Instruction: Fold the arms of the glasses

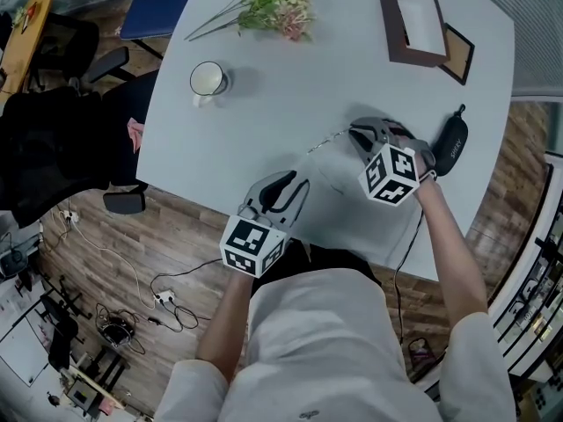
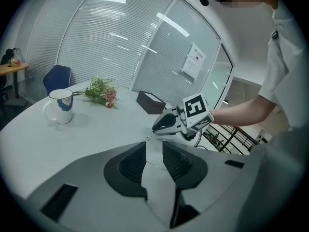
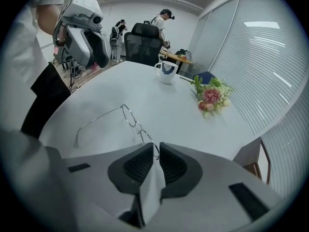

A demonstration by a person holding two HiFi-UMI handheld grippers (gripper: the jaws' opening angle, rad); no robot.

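Thin wire-framed glasses [image 3: 130, 121] lie open on the pale grey table [image 1: 264, 104], lenses toward me and one arm stretching off to the left. In the head view the glasses [image 1: 327, 141] show as a faint line in front of my right gripper [image 1: 354, 132]. In the right gripper view, my right gripper [image 3: 154, 151] has its jaws narrowed around the near end of the frame, a slim gap still showing. My left gripper [image 1: 295, 181] hovers open near the table's front edge. Through its jaws [image 2: 153, 151] I see a glasses arm [image 2: 149, 138] and the right gripper [image 2: 154, 128].
A white mug [image 1: 208, 79] stands at the left, a bunch of flowers [image 1: 277, 3] at the back, an open brown box [image 1: 415, 23] at the back right. A black glasses case [image 1: 451, 145] lies right of my right gripper. People and office chairs stand beyond the table.
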